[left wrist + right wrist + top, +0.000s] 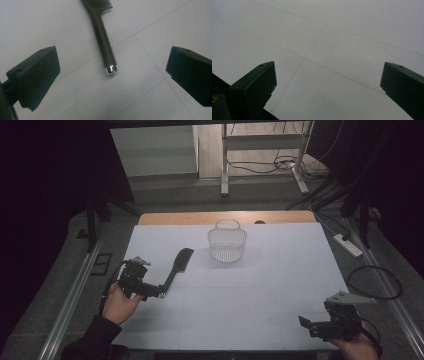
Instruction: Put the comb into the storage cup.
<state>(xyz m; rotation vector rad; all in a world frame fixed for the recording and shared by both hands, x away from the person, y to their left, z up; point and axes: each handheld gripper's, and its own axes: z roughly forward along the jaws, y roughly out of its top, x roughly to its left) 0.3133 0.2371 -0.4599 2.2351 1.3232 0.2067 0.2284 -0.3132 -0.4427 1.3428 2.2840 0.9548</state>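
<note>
A black comb (178, 264) lies on the white table sheet (260, 280), left of middle, its toothed head pointing away and its handle toward me. My left gripper (156, 292) hovers at the handle's near end, open. In the left gripper view the comb's handle (105, 45) runs down between the two wide-apart jaws and ends in a shiny cap (111, 69), untouched. A white slatted basket (227, 241) with a handle stands at the table's far middle. My right gripper (306, 324) sits open near the front right corner, and its own view (327, 82) has bare sheet between the jaws.
The table's wooden far edge (225, 217) shows behind the sheet. A metal rail (75, 295) runs along the left side, another along the right. A white power strip (348, 245) and a black cable loop (372, 282) lie on the floor at right.
</note>
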